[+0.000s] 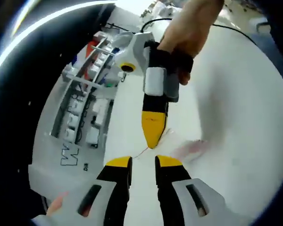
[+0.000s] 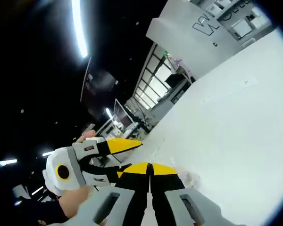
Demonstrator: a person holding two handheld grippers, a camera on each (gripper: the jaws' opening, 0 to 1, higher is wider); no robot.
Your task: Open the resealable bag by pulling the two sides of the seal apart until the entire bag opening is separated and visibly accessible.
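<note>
Gripping the thin, limp, slippery bag [image 1: 191,149] demands holds at its seal lips; right gripper [image 2: 150,165] is pinched on one lip, left gripper [image 1: 143,162] stands apart.

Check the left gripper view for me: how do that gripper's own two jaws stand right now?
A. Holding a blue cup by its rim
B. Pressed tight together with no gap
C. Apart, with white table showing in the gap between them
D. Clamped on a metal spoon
C. In the left gripper view the left gripper has its two yellow-tipped jaws standing apart, and the bare white table shows through the gap between them.
</note>
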